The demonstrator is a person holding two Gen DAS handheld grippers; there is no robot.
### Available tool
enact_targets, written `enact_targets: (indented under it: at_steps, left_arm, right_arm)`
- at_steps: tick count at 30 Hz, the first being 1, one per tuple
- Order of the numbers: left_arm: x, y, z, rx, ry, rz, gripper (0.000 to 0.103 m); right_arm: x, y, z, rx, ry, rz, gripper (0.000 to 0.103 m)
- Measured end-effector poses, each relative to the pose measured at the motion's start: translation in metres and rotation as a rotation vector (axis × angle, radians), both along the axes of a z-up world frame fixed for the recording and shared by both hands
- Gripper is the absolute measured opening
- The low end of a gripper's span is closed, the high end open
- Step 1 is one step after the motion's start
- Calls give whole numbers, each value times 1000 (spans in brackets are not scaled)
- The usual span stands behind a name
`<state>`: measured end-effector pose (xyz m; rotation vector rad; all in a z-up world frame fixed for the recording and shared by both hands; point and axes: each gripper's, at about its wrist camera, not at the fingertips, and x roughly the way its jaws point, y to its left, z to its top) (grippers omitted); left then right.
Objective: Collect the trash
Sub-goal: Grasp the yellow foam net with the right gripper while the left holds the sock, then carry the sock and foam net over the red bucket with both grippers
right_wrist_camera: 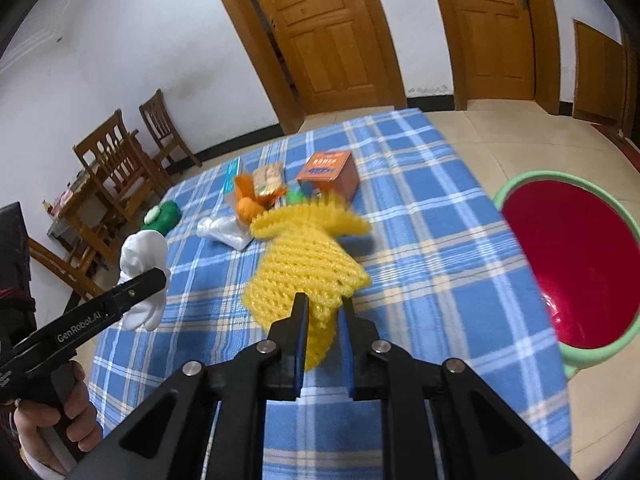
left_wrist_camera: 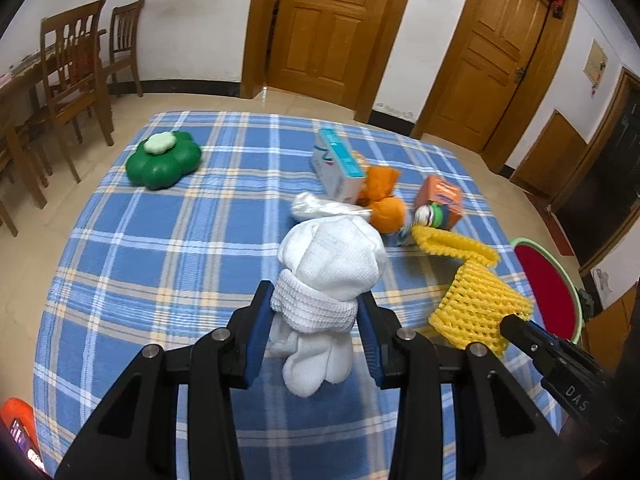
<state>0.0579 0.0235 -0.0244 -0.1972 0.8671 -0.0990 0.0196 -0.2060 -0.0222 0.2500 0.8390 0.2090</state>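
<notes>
1. Left gripper [left_wrist_camera: 316, 312]: jaws clamped on a white foam wrap [left_wrist_camera: 324, 280], lifted off the table; wrap sticks out past the pads both ways.
2. Right gripper [right_wrist_camera: 323, 312]: jaws squeezed nearly together on the near corner of a yellow foam net [right_wrist_camera: 308, 264]; rest of the net trails fwd, its far frilly end near the pile.
3. Both hang over the blue checked cloth [left_wrist_camera: 140, 264], w/ bare cloth under and to the left.
4. Red basin w/ green rim [right_wrist_camera: 568, 264] sits off the table's right edge, lower, just beside the right gripper.
5. Mid-table pile: clear plastic bag [left_wrist_camera: 316, 206], orange cloth bundle [left_wrist_camera: 382, 200], white-and-teal box [left_wrist_camera: 338, 166], orange box [left_wrist_camera: 440, 196], touching or nearly so.
6. Green flower-shaped thing [left_wrist_camera: 164, 160] far left, well apart.
7. Beyond the far edge: open tiled floor, chairs [left_wrist_camera: 76, 60], doors.
</notes>
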Motion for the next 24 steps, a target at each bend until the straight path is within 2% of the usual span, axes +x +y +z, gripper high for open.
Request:
enact_targets:
  at_steps: [11,24]
  left_arm:
    - [2,-37,18,-28,-14,-96,41]
    - [9,-94,35,-22,-31,-214,41]
  right_arm:
    - [-22,-47,28,32,-83,-102,16]
    - [-31,-107,35,56,-104,-275,16]
